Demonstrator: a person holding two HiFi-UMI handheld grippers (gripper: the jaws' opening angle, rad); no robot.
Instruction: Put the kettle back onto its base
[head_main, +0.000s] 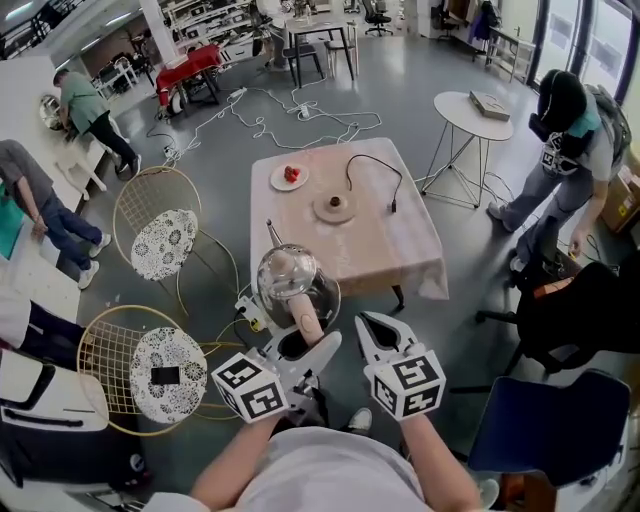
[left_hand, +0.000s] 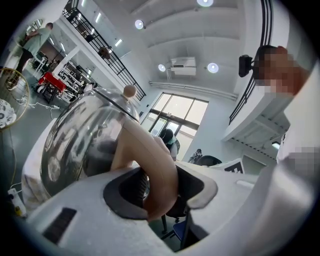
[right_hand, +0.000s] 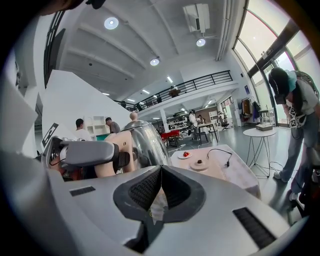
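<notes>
The kettle (head_main: 292, 277), a shiny domed body with a beige handle (head_main: 305, 318), hangs in the air in front of the near edge of the table (head_main: 400, 250). My left gripper (head_main: 304, 346) is shut on that handle; in the left gripper view the handle (left_hand: 156, 165) is clamped between the jaws, with the kettle body (left_hand: 82, 137) beyond. The round base (head_main: 334, 207) with its black cord (head_main: 375, 170) lies on the tablecloth, farther off. My right gripper (head_main: 372, 326) is beside the left one, shut and holding nothing. The right gripper view shows the kettle (right_hand: 145, 142) and the base (right_hand: 199, 163).
A plate with something red on it (head_main: 290, 177) lies left of the base. Two gold wire chairs (head_main: 165, 235) stand on the left. On the right are a round white side table (head_main: 474, 110) and a standing person (head_main: 565, 150). A blue chair (head_main: 545, 425) is at the lower right.
</notes>
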